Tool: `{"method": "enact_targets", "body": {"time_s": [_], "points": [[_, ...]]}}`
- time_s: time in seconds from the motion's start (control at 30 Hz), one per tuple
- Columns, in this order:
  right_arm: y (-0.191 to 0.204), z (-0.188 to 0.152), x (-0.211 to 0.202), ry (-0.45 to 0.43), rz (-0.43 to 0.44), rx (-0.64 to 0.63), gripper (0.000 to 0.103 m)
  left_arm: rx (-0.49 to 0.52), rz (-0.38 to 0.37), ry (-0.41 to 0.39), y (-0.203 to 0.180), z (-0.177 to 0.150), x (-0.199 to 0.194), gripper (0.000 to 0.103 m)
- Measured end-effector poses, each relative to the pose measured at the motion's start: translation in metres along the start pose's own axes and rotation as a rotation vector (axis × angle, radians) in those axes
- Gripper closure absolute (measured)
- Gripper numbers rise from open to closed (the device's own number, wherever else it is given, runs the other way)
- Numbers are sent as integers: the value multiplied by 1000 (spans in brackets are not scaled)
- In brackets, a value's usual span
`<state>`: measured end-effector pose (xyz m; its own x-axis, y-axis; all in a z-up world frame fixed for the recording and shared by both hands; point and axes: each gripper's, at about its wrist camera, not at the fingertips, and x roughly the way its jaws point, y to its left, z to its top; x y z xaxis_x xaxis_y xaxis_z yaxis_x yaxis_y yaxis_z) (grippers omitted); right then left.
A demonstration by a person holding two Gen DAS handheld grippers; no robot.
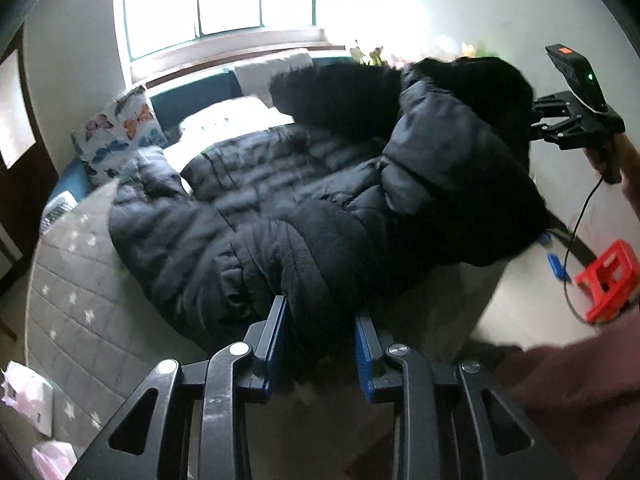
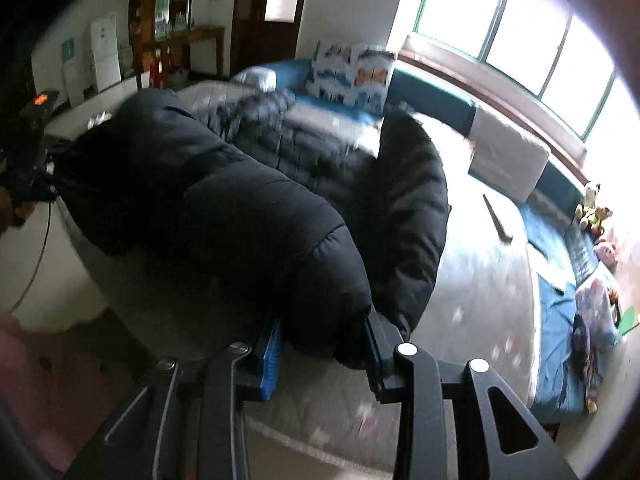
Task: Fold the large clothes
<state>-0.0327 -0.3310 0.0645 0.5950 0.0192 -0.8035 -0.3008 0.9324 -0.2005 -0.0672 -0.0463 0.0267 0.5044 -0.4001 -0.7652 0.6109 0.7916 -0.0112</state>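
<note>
Together, my left tongs [image 1: 320, 344] and right tongs [image 2: 324, 344] each clench a bulky edge of one black puffer jacket [image 1: 304, 200], lifted over the grey quilted bed [image 1: 80, 320]. To fold it cleanly, I judge both grips should travel level and land square. Count: one jacket, two tongs, one butterfly pillow [image 1: 120, 132].

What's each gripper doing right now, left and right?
Left gripper: closed on an edge of the black puffer jacket.
Right gripper: closed on a padded fold of the same jacket.
</note>
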Motion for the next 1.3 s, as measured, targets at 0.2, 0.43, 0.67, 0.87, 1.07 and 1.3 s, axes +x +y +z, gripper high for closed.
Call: {"method": "enact_targets", "body": {"time_s": [0.2,0.43,0.67,0.87,1.07,1.3], "points": [[17,-31,42,155,35,10,65,33,-23,128,-22,-34,32,71],[27,-27,43,236,29,-92,61,45,-34,171,-14,-39,20,70],[2,16,6,150,175,-23,59,-103,30,72,40,-8,-12,24],[-19,68,10,8,88,32,43,-311,96,29,117,34,-7,14],[-36,113,46,15,4,33,40,-477,126,32,197,73,16,14],[-44,147,111,104,-59,14,40,-644,149,33,290,108,66,14]]}}
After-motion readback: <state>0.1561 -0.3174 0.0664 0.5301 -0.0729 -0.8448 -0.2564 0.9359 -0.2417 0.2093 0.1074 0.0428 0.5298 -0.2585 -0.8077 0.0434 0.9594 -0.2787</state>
